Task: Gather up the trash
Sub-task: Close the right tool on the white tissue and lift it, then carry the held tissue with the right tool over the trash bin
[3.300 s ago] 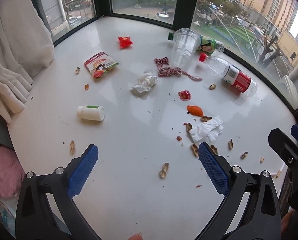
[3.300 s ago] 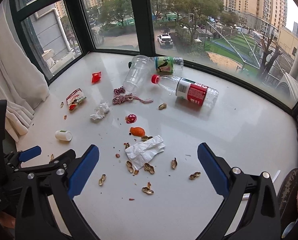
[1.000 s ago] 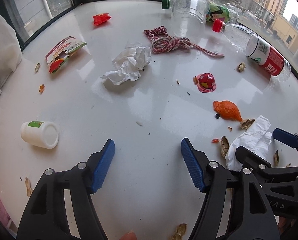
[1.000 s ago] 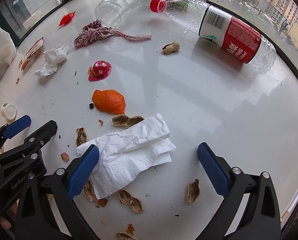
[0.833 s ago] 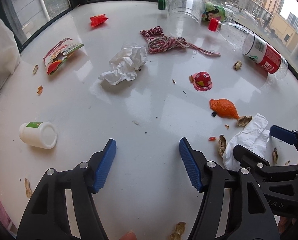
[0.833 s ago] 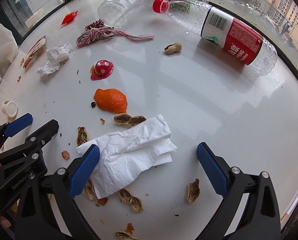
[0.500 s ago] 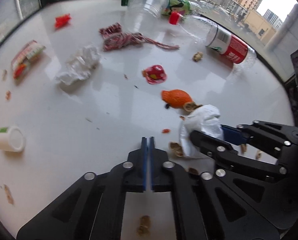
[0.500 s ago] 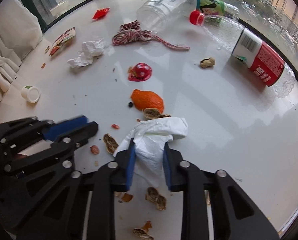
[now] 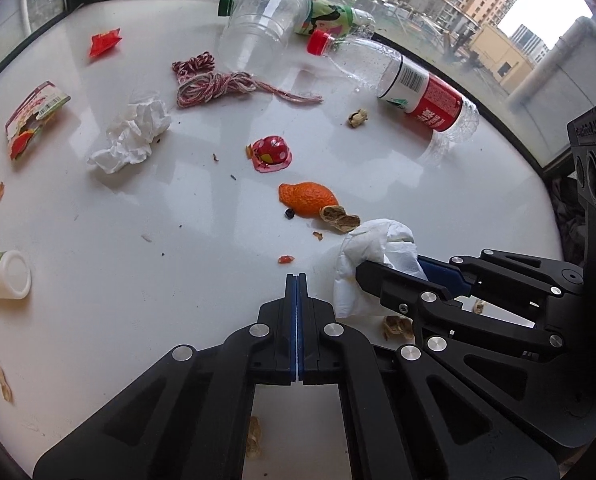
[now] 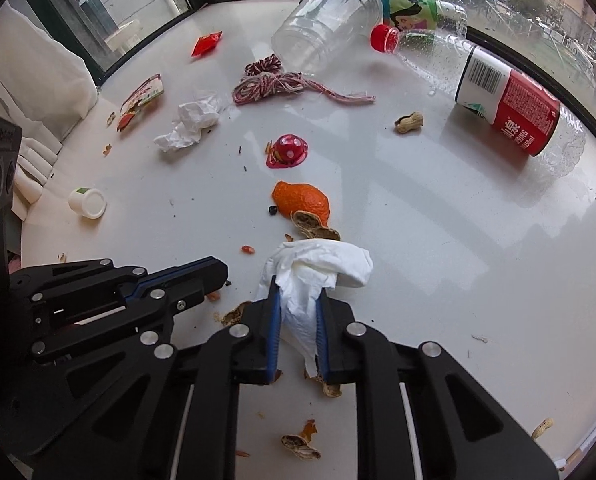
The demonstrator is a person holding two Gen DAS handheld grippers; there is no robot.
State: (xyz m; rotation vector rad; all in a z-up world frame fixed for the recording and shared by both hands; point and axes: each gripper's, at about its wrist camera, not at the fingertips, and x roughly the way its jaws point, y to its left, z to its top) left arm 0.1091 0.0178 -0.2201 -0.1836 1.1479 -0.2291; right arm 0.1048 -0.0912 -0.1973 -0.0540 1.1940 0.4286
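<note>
My right gripper (image 10: 296, 286) is shut on a white tissue (image 10: 318, 272), bunched between its blue pads just above the white table; the tissue also shows in the left wrist view (image 9: 372, 254). My left gripper (image 9: 296, 280) is shut and empty, just left of the right one. Trash lies ahead: orange peel (image 10: 302, 199), peanut shells (image 10: 314, 228), a red candy wrapper (image 10: 287, 152), a crumpled tissue (image 10: 189, 124), red-white string (image 10: 281, 84), a clear cup (image 10: 326, 20), a red-label bottle (image 10: 494, 92) and a green bottle (image 10: 414, 8).
A small white bottle (image 10: 86, 203) lies at the left. A snack packet (image 10: 141, 96) and a red wrapper (image 10: 206, 43) lie far left. White curtain (image 10: 25, 76) hangs at the left edge. Windows ring the table's far side. Shells (image 10: 300, 446) lie near the front edge.
Both grippers moved forward over the table and closed. The right one shut on the flat white tissue and bunched it up; the left one shut empty.
</note>
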